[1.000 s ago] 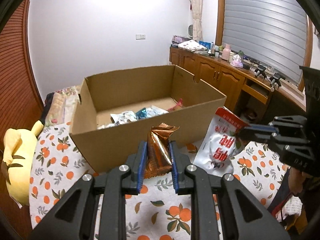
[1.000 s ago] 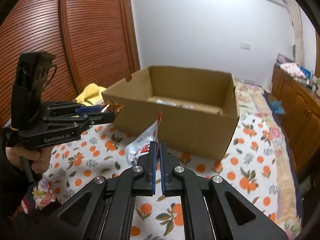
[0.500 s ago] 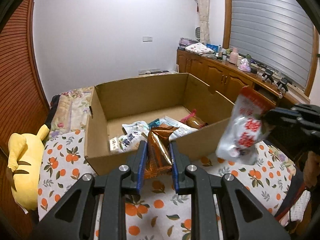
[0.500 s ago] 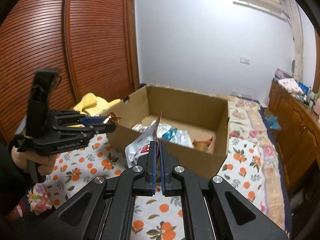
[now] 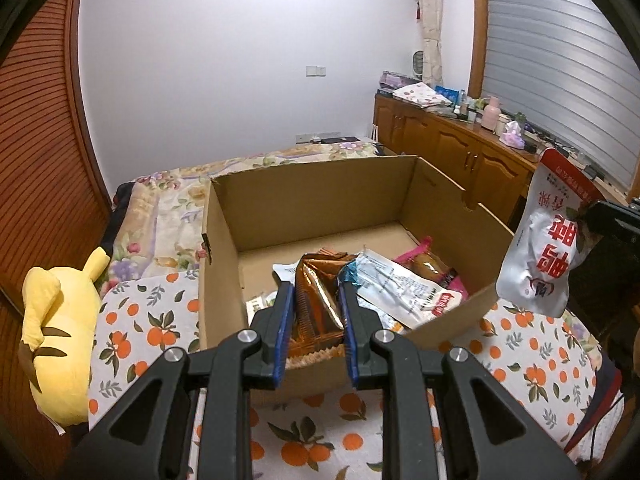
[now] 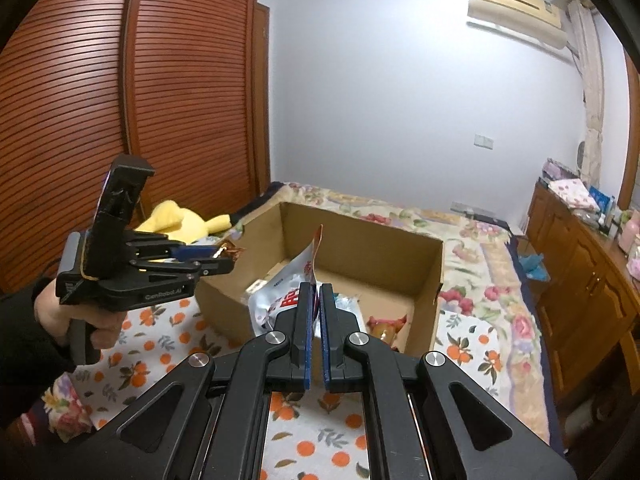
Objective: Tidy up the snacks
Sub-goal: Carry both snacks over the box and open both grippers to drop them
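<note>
My left gripper (image 5: 315,292) is shut on a brown foil snack packet (image 5: 318,300) and holds it above the near wall of an open cardboard box (image 5: 320,196). The box holds several snack packets (image 5: 394,284). My right gripper (image 6: 315,292) is shut on a white and red snack pouch (image 6: 286,296), held above the box's near rim; the pouch also hangs at the right in the left wrist view (image 5: 546,240). The left gripper shows from the side in the right wrist view (image 6: 212,258), over the box's left corner (image 6: 236,264).
The box stands on an orange-print cloth (image 5: 148,328) over a bed. A yellow plush toy (image 5: 52,328) lies left of the box. A wooden cabinet (image 5: 452,152) with clutter runs along the right wall. A slatted wooden wardrobe (image 6: 100,112) stands at the left.
Both grippers have risen and moved forward over the box with their packets still held. The box's inside and its packets have come into fuller view.
</note>
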`<state>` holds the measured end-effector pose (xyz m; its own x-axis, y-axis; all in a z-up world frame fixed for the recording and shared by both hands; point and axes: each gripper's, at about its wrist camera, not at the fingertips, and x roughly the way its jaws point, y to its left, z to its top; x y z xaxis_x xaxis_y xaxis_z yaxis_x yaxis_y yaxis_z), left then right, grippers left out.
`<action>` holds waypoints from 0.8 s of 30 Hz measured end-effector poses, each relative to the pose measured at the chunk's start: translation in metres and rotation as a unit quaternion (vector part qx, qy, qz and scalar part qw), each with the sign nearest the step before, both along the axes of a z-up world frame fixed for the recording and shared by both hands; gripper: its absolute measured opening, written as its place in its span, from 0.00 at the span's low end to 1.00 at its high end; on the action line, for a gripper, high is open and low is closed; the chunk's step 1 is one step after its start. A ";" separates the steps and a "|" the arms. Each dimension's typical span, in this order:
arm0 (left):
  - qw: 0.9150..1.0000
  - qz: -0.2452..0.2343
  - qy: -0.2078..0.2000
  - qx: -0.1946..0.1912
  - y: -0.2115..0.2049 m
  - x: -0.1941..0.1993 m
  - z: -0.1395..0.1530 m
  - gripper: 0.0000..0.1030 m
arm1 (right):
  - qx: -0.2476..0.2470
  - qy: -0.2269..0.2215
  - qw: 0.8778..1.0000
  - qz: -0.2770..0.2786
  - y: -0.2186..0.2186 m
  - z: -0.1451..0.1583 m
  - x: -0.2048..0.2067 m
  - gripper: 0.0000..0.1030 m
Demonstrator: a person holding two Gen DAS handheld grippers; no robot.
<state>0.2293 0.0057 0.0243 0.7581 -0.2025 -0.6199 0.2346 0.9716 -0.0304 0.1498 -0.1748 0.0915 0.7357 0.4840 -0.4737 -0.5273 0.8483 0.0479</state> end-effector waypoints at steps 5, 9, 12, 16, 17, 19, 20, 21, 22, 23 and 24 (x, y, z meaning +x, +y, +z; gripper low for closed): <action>1.000 0.003 0.021 -0.013 0.003 0.017 -0.005 0.21 | -0.008 0.005 1.000 -0.005 0.004 -0.001 0.015 0.01; 1.000 0.009 0.027 -0.002 0.002 0.029 -0.005 0.21 | -0.010 0.007 1.000 -0.007 0.006 -0.003 0.022 0.01; 1.000 0.010 0.023 0.010 0.000 0.033 -0.003 0.21 | -0.011 0.011 1.000 -0.010 0.009 -0.006 0.031 0.01; 1.000 0.010 0.021 0.019 0.000 0.039 -0.001 0.24 | -0.008 0.023 1.000 -0.017 0.012 -0.012 0.050 0.01; 0.999 0.010 0.023 0.020 0.000 0.041 -0.001 0.24 | -0.007 0.027 0.999 -0.018 0.014 -0.014 0.055 0.01; 0.999 0.010 0.026 0.025 0.000 0.044 -0.003 0.25 | -0.007 0.037 0.999 -0.023 0.018 -0.021 0.066 0.01; 0.999 0.011 0.026 0.028 0.000 0.045 -0.004 0.26 | -0.009 0.040 0.999 -0.025 0.018 -0.024 0.070 0.01; 0.999 0.010 0.025 0.029 0.000 0.046 -0.005 0.27 | -0.014 0.044 0.999 -0.028 0.021 -0.028 0.075 0.01; 0.999 0.010 0.026 0.029 0.000 0.047 -0.006 0.29 | -0.018 0.046 0.998 -0.031 0.025 -0.032 0.077 0.01; 0.999 0.012 0.027 0.028 0.000 0.048 -0.007 0.31 | -0.020 0.049 0.998 -0.032 0.028 -0.035 0.080 0.01; 0.999 0.017 0.029 0.029 0.001 0.049 -0.008 0.33 | -0.022 0.053 0.998 -0.033 0.031 -0.039 0.084 0.01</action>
